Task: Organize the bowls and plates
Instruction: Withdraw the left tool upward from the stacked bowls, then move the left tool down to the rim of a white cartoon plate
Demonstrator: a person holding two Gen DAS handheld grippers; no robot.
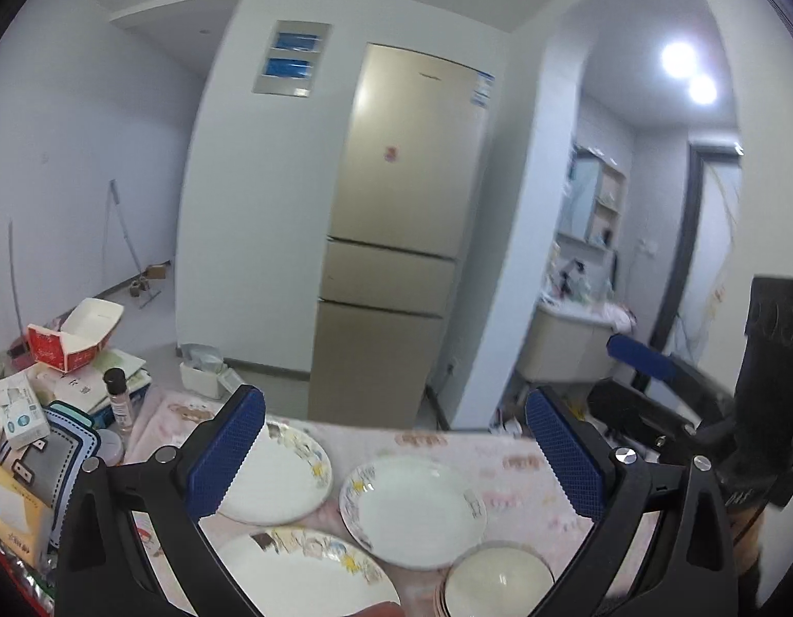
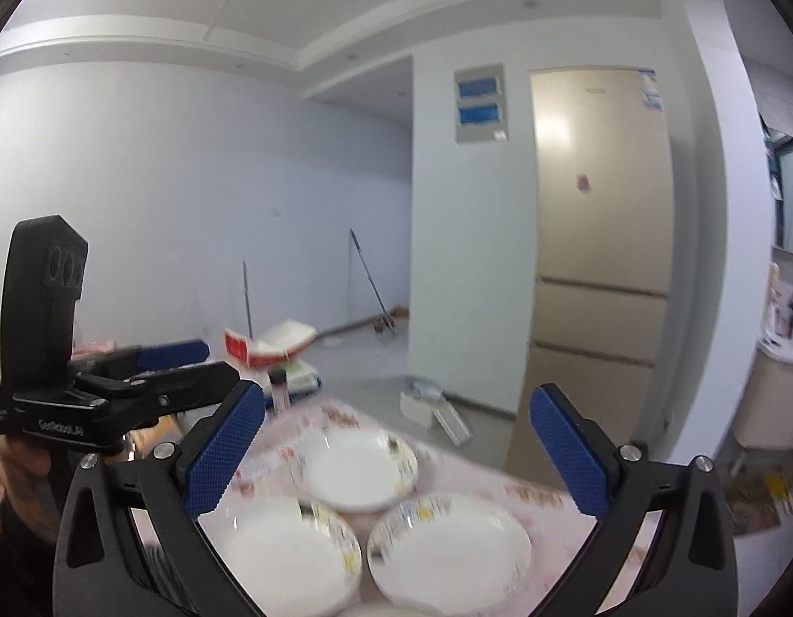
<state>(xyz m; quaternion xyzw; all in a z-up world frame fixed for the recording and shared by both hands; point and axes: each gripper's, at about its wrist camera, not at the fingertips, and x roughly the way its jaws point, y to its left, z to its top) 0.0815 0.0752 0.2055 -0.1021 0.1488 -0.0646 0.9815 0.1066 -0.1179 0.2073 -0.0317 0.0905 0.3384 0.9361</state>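
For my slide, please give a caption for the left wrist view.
Open left gripper above three plates and a bowl on the table.

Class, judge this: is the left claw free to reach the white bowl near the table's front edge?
Probably yes: the left claw is open above the white bowl, with nothing between them.

- Pale white walls (image 2: 165, 195) enclose a sparse room with a grey floor (image 2: 355, 355).
- A tall gold-beige fridge (image 1: 396, 236) with three doors stands in a recess straight ahead.
- A grey wall panel (image 1: 291, 59) with two blue windows sits left of the fridge, high up.
- A stepped white ceiling (image 2: 396, 5) carries small recessed lights.
- On the right, an archway (image 1: 566, 164) opens to a washroom with a basin cabinet (image 1: 566, 344), a mirror and two bright ceiling lamps (image 1: 689, 72).
- Long-handled tools (image 1: 121, 241) lean against the left wall.
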